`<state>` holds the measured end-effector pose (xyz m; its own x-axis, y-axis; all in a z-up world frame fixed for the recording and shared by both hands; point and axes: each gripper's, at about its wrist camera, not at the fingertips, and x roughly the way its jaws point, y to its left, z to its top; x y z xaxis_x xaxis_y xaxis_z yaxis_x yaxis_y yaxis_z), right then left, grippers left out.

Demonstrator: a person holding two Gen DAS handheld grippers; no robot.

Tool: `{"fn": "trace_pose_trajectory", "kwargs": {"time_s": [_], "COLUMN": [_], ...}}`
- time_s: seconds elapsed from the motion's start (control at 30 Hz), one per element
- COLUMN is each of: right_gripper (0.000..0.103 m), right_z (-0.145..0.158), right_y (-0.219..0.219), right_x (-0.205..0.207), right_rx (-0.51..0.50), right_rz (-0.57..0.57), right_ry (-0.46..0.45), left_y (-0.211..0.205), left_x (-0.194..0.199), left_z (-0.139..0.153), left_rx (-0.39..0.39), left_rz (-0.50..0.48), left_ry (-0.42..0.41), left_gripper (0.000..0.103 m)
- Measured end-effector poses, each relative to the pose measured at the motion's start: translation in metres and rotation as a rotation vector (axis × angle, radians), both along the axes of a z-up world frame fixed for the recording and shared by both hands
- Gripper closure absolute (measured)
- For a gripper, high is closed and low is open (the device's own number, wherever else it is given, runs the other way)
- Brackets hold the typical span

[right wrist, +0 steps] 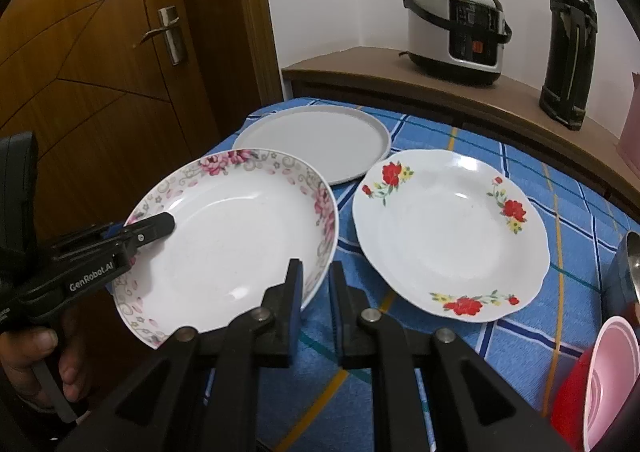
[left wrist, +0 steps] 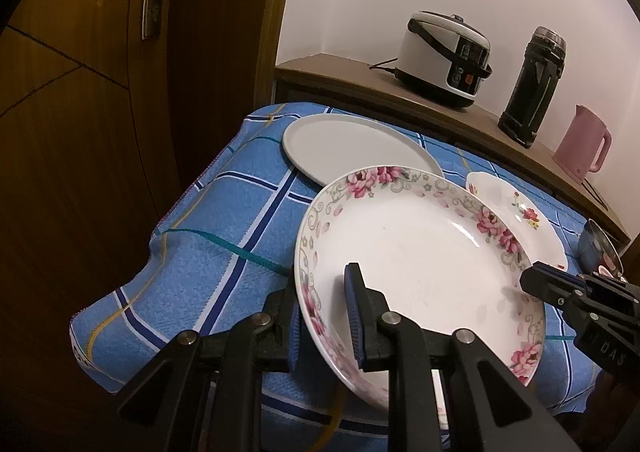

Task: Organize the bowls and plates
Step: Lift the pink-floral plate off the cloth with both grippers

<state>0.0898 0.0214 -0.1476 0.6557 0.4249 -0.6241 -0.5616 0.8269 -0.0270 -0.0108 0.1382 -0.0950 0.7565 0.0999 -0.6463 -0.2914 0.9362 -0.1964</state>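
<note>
- The left gripper (left wrist: 324,316), at the bottom centre of the left wrist view, is clamped on the near rim of the white deep plate with a pink floral border (left wrist: 420,252): one blue-padded finger lies inside the plate, the other below its rim.
- In the right wrist view this same plate (right wrist: 232,248) sits at centre left, tilted and raised over the blue checked tablecloth (right wrist: 440,364), with the left gripper (right wrist: 160,226) entering from the left edge, held by a hand (right wrist: 36,356).
- The right gripper (right wrist: 316,292), at bottom centre of its own view, has its jaws drawn narrow on the plate's right rim; in the left wrist view it (left wrist: 536,278) meets the rim from the right edge.
- A plain grey round plate (right wrist: 316,140) lies flat at upper centre, behind the floral plate.
- A white scalloped plate with red flowers (right wrist: 448,236) lies flat at centre right.
- A pink bowl (right wrist: 612,376) nested in a red bowl (right wrist: 568,400) shows at the lower right corner.
- On the wooden counter (right wrist: 360,64) behind stand a white rice cooker (right wrist: 456,28) and a dark flask (right wrist: 568,48).
</note>
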Motion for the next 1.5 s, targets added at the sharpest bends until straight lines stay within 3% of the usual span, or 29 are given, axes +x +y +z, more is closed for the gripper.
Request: {"fn": "trace_pose_trajectory", "kwargs": {"time_s": [0.87, 1.5], "right_gripper": [0.090, 0.090], "right_z": [0.028, 0.060], "right_y": [-0.001, 0.006], "right_x": [-0.008, 0.008], "right_rx": [0.025, 0.061], "right_rz": [0.001, 0.000], "right_ry": [-0.090, -0.173], "left_y": [-0.001, 0.006], "left_x": [0.002, 0.019], "left_z": [0.032, 0.076], "left_rx": [0.037, 0.111], "left_rz": [0.006, 0.014], "left_ry": [-0.080, -0.200], "left_gripper": [0.081, 0.081]}}
